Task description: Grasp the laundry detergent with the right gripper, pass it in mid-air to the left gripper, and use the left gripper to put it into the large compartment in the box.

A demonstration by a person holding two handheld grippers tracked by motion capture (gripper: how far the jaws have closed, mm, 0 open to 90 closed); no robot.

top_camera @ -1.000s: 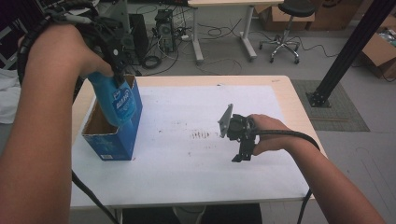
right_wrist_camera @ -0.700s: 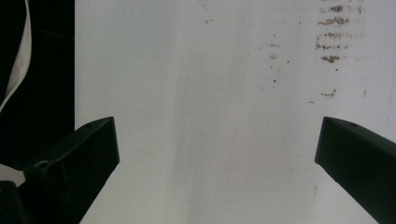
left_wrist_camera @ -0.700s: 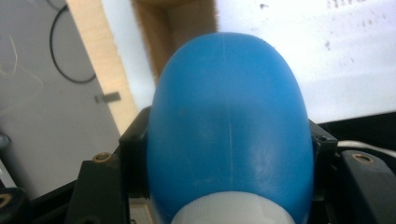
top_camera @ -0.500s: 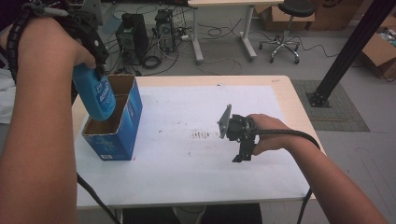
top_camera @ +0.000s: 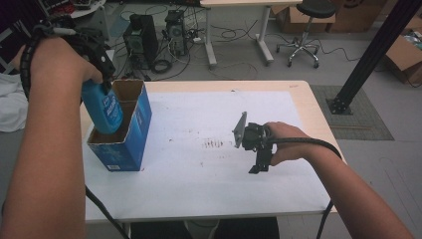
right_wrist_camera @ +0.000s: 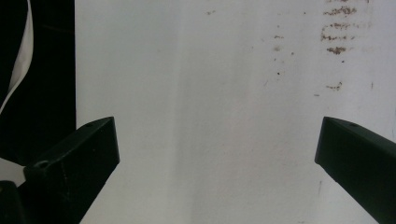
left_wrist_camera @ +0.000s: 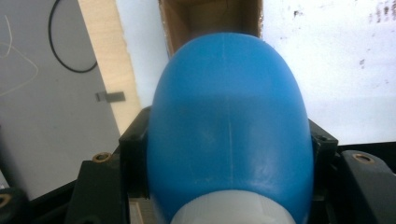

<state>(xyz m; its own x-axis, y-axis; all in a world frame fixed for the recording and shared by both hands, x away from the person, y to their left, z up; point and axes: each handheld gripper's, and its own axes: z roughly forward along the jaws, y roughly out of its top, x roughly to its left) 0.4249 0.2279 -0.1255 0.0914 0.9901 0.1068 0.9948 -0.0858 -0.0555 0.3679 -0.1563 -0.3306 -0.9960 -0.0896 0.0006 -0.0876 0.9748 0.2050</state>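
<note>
White sheeting covers most of the table, with a pale wooden edge showing along its far and right sides, and we see a patch of small brown specks near its middle. At the left end stands the blue cardboard box, open at the top, its brown inside visible and its printed blue wall facing us. We hold the blue bottle upright over the near part of that opening, its lower end already dipped below the rim and close against the left wall of the box; in the left gripper view the bottle's rounded blue body hangs base-down toward the open box, with its whitish neck nearest the camera. Our left gripper sits at the bottle's top, and its black jaws are clamped on either side of the bottle just above the neck. Well apart from all this, on the right half of the table, our right gripper rests low over the white sheet, just to the right of the specks, pointing toward the near edge. In the right gripper view its two black jaws stand wide apart with nothing but bare white sheet between them.
</note>
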